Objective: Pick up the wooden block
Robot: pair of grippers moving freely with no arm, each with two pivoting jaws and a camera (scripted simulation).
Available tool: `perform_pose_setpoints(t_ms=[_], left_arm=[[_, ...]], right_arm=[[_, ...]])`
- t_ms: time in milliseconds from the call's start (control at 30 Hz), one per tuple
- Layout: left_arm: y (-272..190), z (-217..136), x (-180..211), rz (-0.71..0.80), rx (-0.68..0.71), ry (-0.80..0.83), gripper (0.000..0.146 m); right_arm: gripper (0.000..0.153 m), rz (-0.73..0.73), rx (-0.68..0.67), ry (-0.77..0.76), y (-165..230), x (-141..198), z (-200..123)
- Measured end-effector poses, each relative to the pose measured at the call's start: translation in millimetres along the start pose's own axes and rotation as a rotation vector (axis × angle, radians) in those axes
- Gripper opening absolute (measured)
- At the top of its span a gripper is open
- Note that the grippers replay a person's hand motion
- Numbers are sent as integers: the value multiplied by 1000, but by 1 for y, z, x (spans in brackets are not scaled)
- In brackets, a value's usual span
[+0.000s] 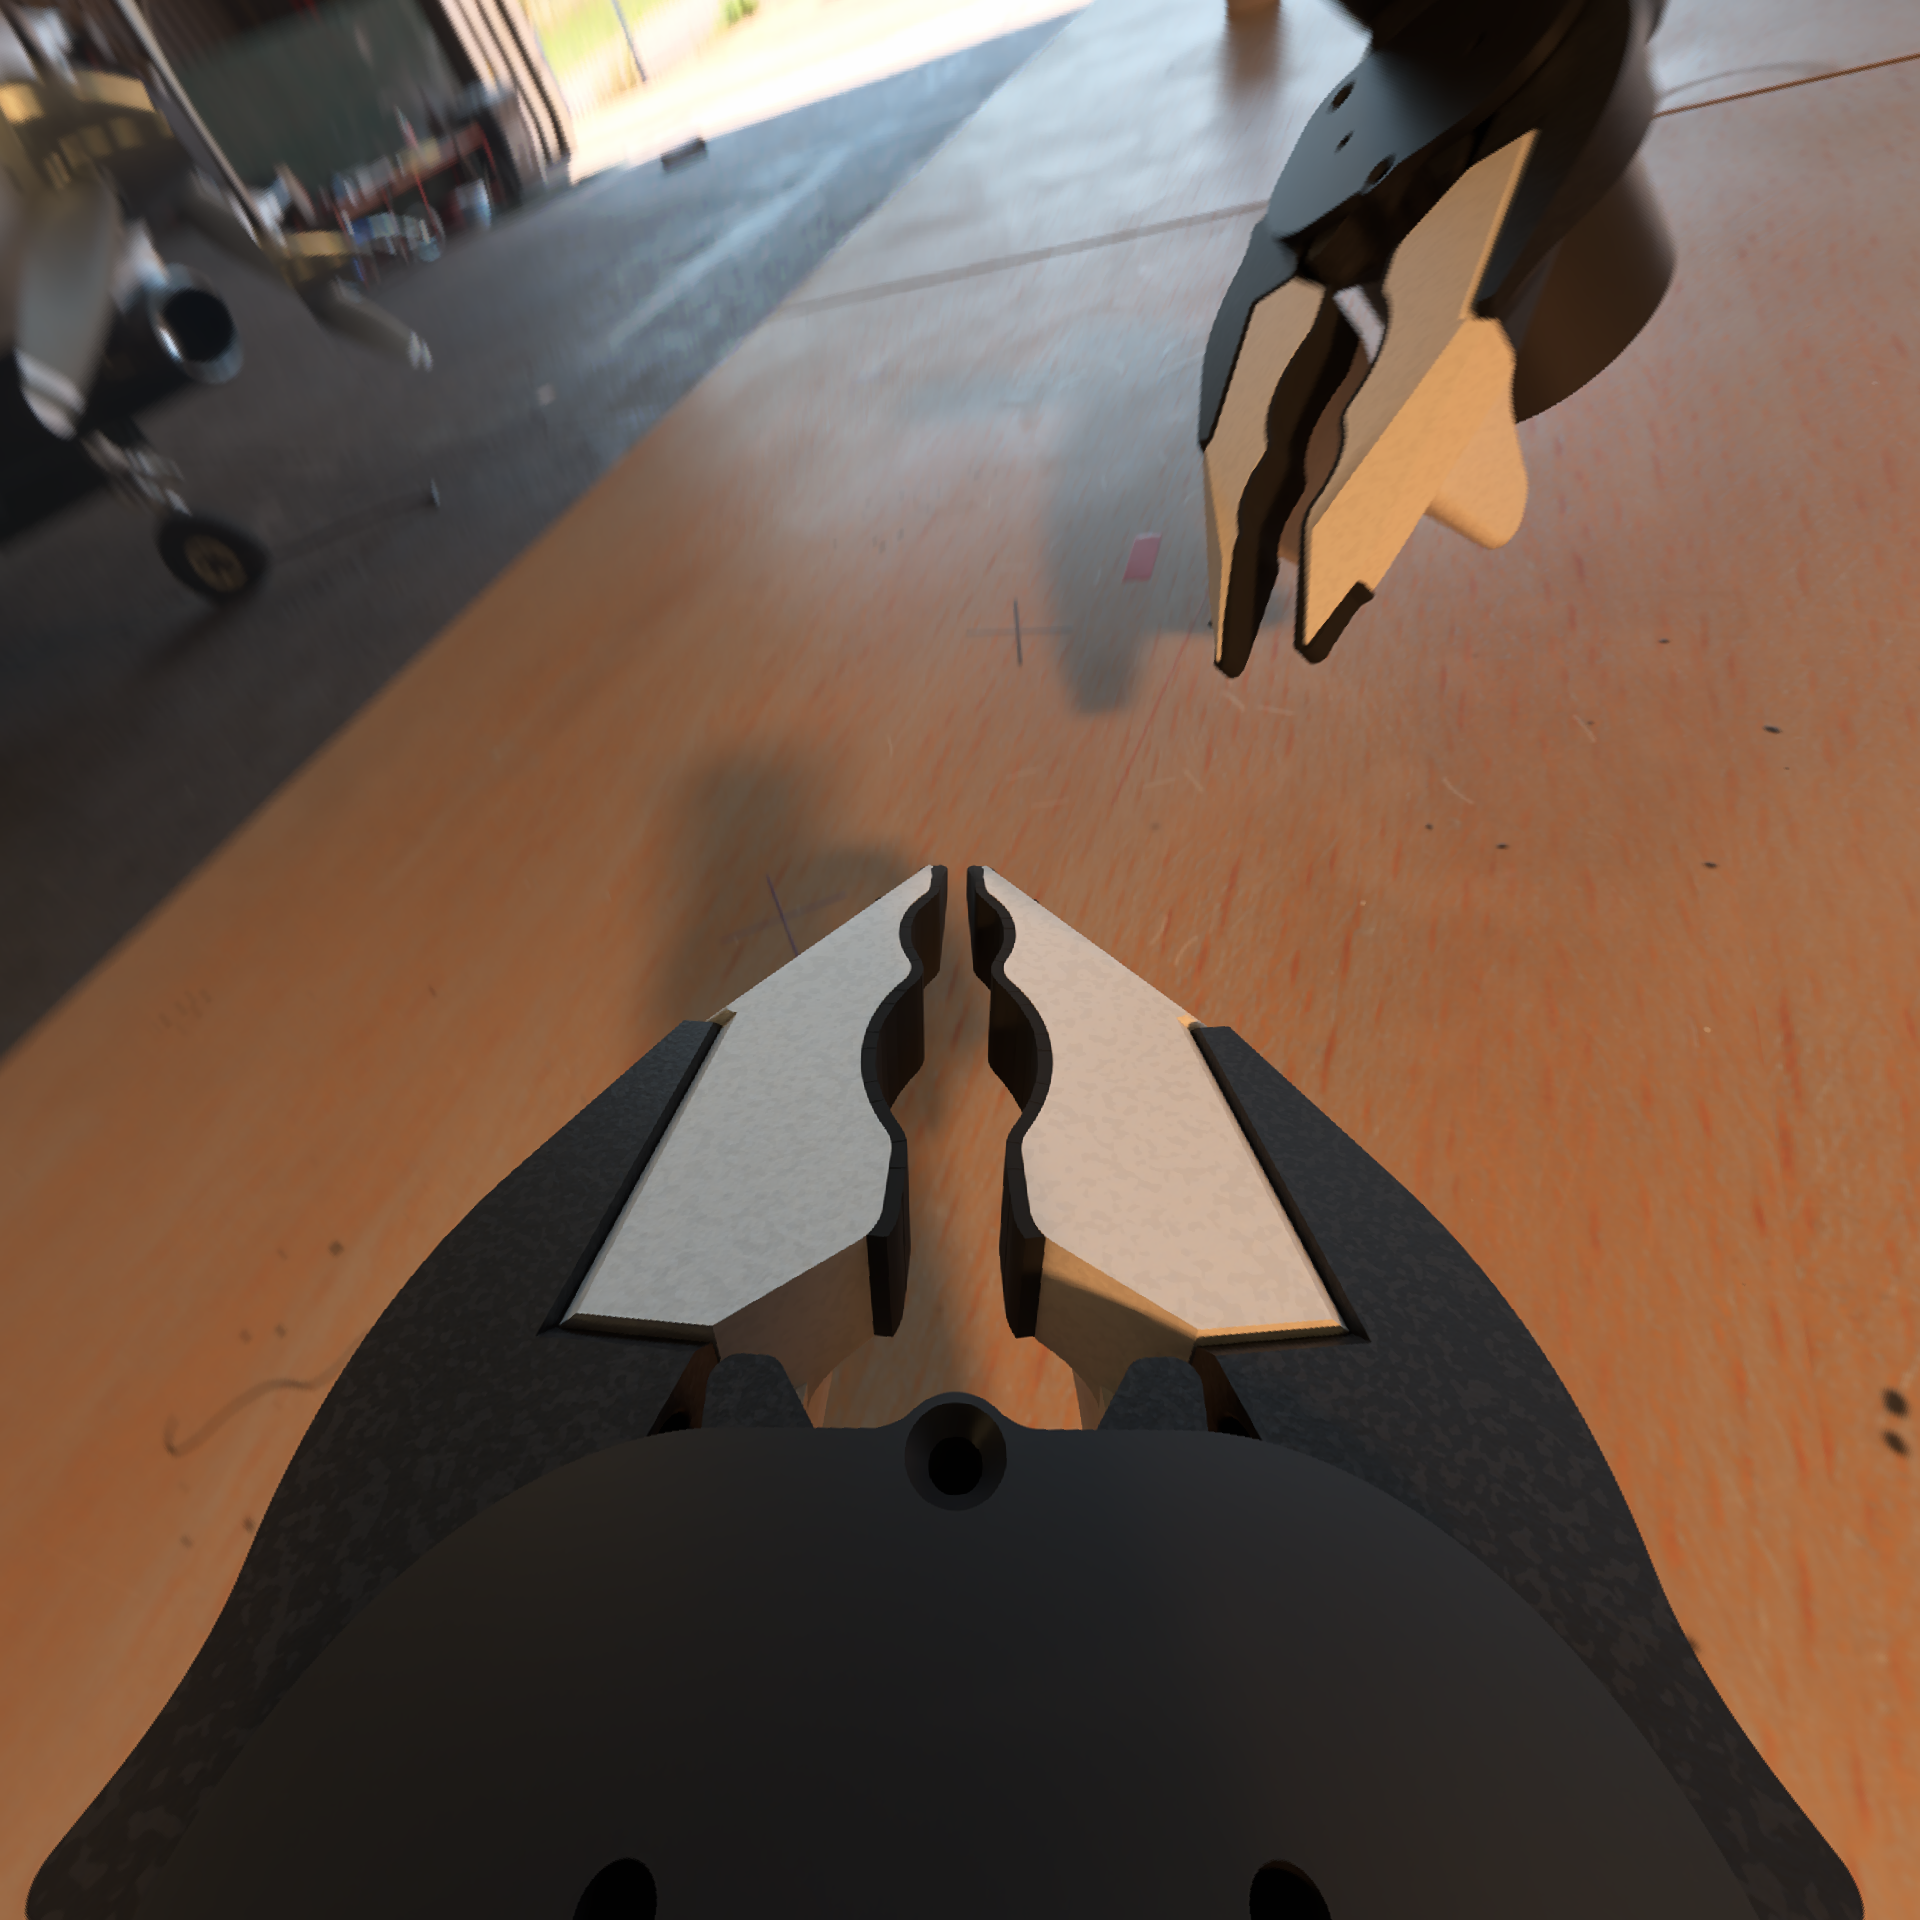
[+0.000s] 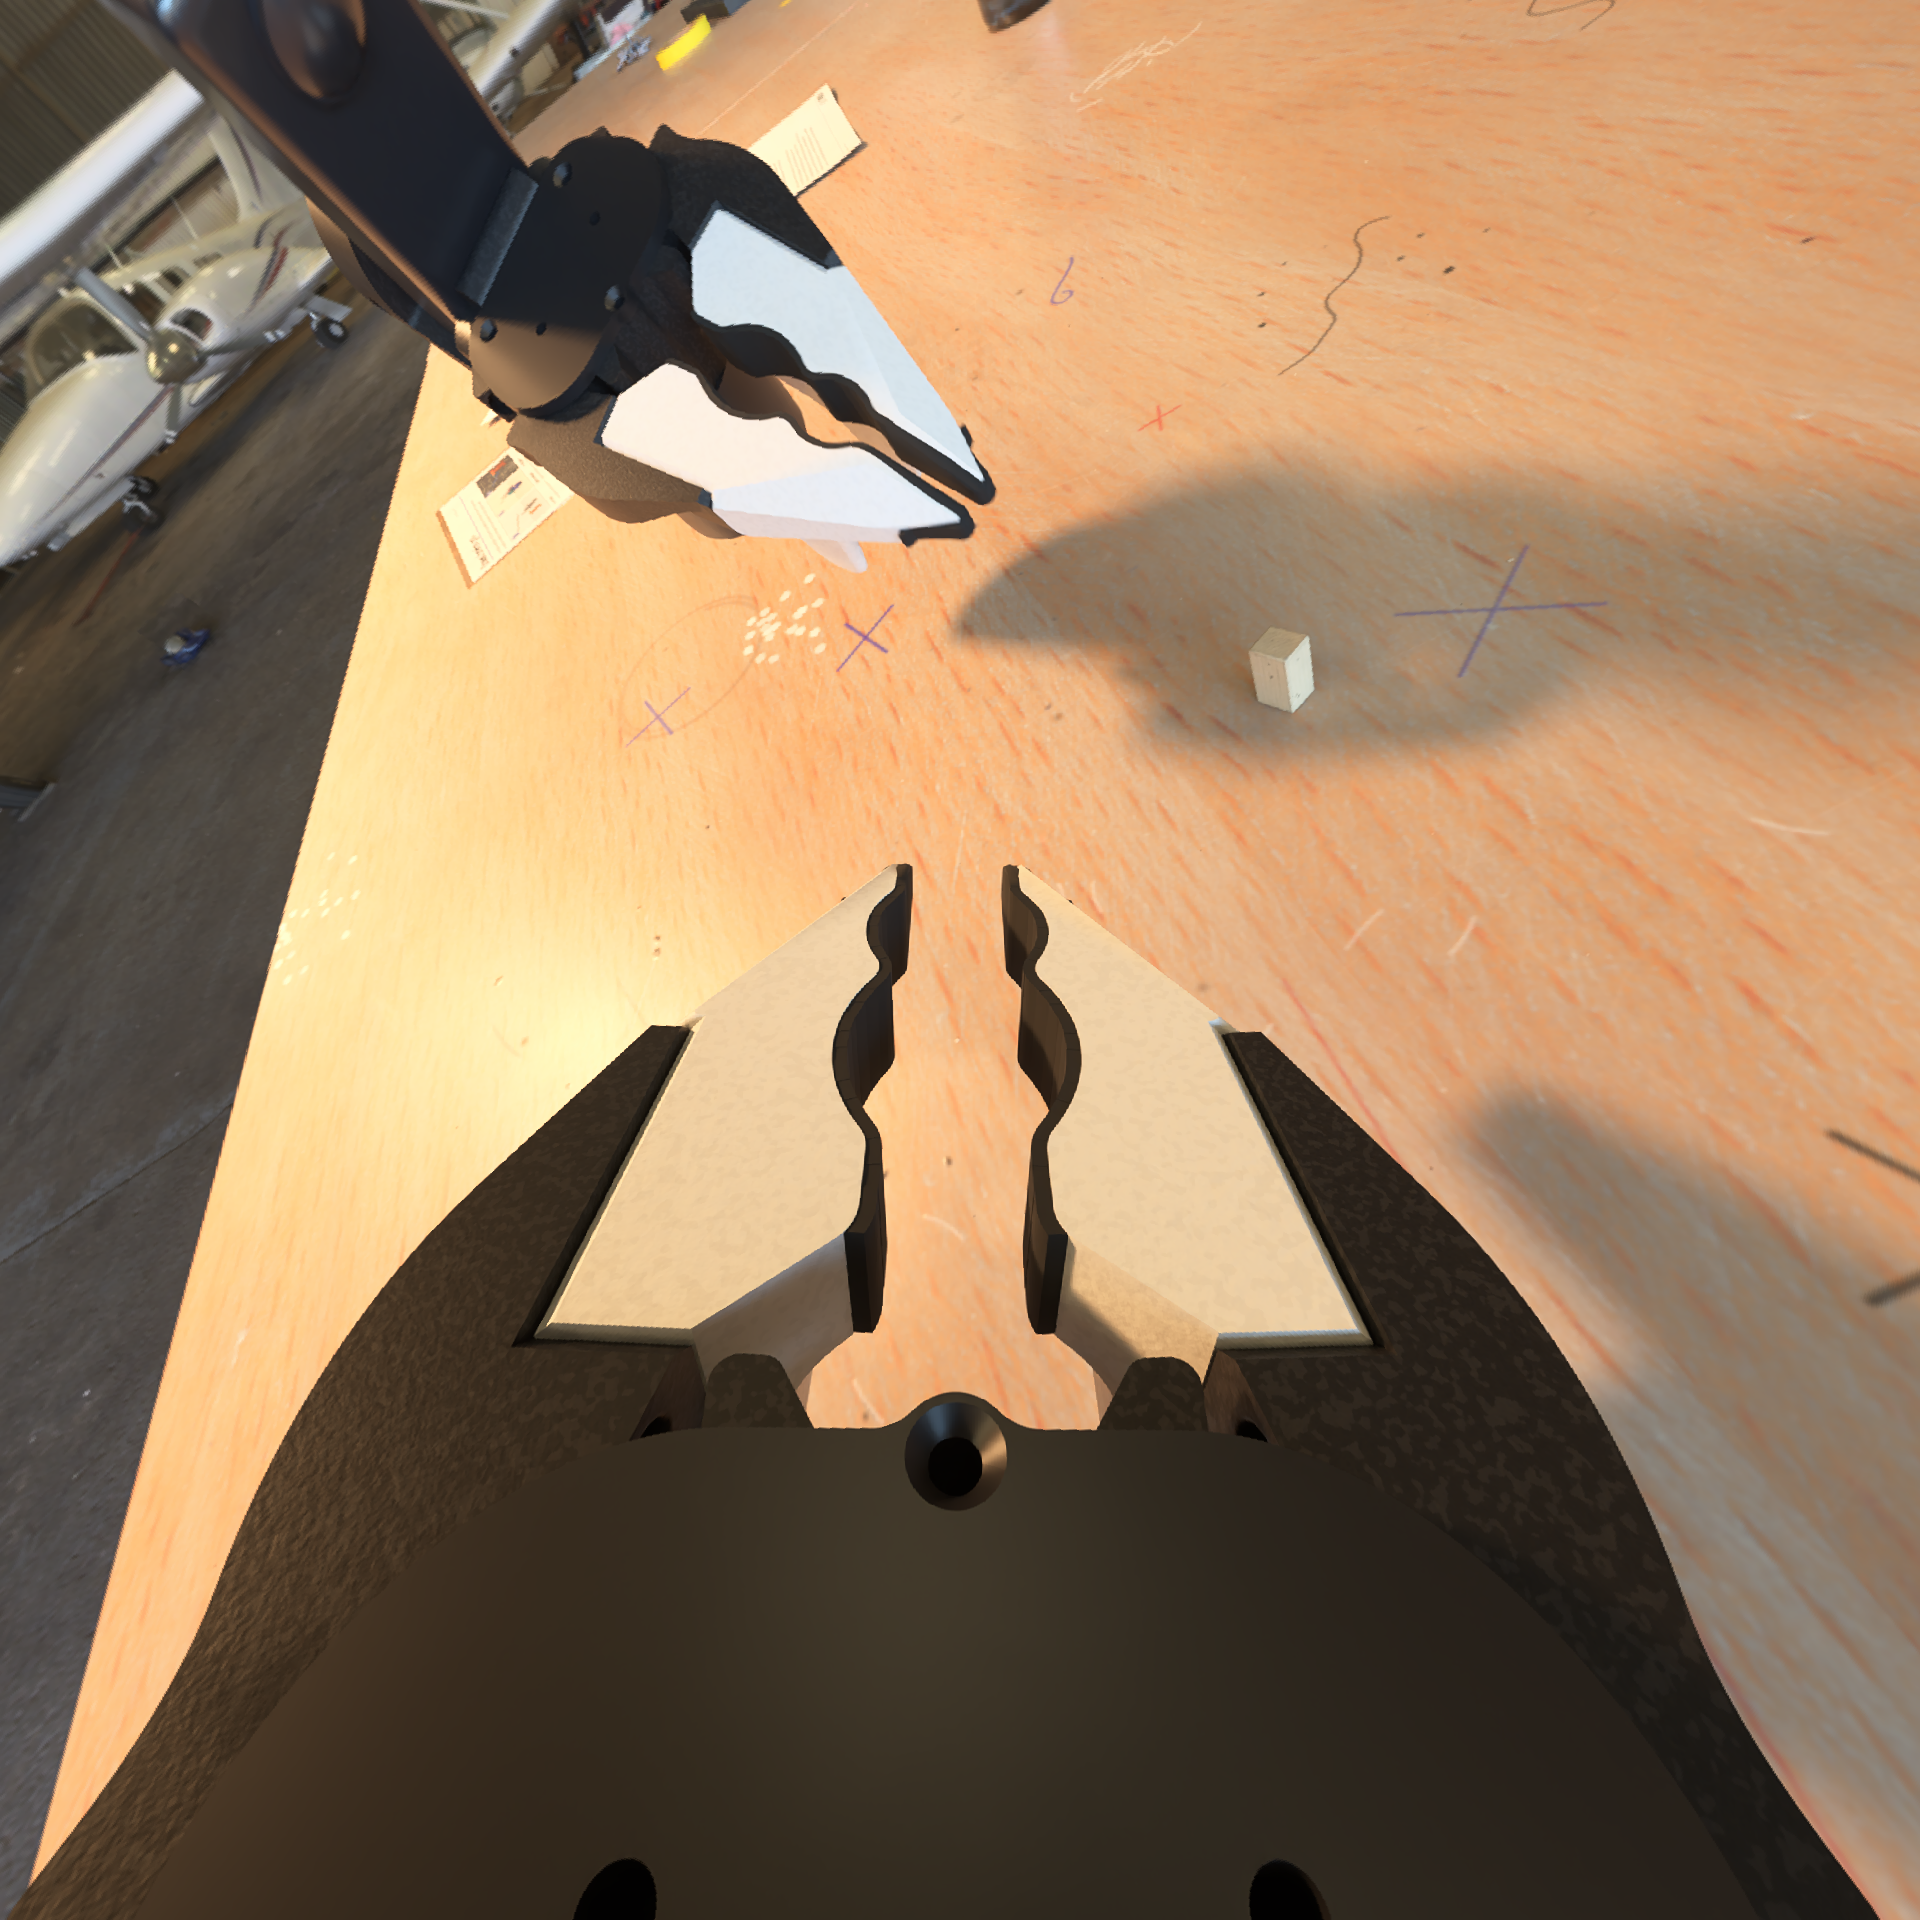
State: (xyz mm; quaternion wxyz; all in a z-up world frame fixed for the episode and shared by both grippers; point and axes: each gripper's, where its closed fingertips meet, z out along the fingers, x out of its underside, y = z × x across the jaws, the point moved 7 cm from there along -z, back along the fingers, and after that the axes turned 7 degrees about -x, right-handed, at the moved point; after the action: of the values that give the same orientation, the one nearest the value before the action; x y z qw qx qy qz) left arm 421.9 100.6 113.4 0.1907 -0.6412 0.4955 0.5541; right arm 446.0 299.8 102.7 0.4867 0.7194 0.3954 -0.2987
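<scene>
Two printed sheets lie on the wooden table, their print too small to read.

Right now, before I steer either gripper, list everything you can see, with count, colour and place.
wooden block: one, pale, upright on the table, ahead and right of the right gripper, in shadow.
paper sheets: two, white, printed, near the table's left edge.
table: one, orange wood, with pen crosses and scribbles.
aeroplane: one, white, on the grey floor left of the table.
left gripper: one, black and white, jaws almost closed, empty.
right gripper: one, black and white, jaws slightly apart, empty.
</scene>
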Motion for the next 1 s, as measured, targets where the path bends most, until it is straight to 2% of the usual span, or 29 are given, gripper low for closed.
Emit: perform_pose_setpoints(t_ms=[233,367,633,867,1000], left_arm=[[11,23,26,-178,88,235,14],[19,44,34,-164,86,349,18],[23,77,33,-181,103,468,18],[20,84,32,-157,111,484,9],[11,76,27,-137,207,418,9]], right_arm=[[18,-52,31,26,-12,-8,12],[18,-69,43,21,-18,-12,14],[18,-46,34,-55,-24,-13,4],[17,11,11,-106,-30,-12,-3],[17,4,31,-87,-31,-10,-1]])
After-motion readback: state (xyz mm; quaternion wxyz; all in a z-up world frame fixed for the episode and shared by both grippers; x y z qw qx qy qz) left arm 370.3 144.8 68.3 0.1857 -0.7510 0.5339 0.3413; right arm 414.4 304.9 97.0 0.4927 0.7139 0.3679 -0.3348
